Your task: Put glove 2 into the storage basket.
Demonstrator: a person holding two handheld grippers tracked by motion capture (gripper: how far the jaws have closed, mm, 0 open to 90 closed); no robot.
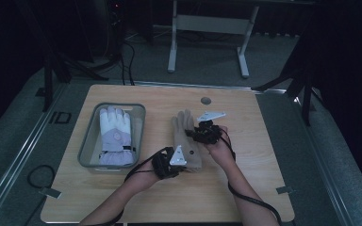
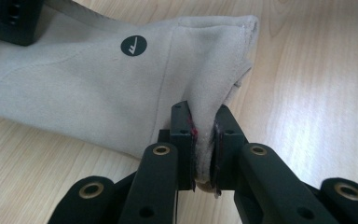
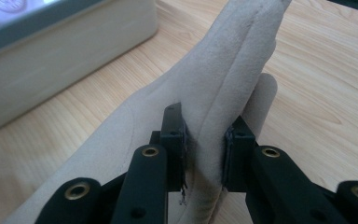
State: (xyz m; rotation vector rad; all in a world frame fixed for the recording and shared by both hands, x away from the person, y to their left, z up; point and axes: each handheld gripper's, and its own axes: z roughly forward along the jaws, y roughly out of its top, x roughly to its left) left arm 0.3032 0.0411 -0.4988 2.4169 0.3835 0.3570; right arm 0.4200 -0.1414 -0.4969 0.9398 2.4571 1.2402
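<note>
A beige suede glove lies on the wooden table, fingers pointing away from me. My left gripper is at its cuff end. In the left gripper view the jaws are shut on a pinched fold of the glove near the cuff corner, which is raised off the wood. My right gripper reaches in from the right, at the finger end. In the right gripper view its jaws are shut on a glove finger, and the glove rises between them.
A grey bin stands on the left of the table and holds a white and lavender glove; its wall is close by in the right gripper view. A round grommet sits near the far edge. Cables trail from both grippers.
</note>
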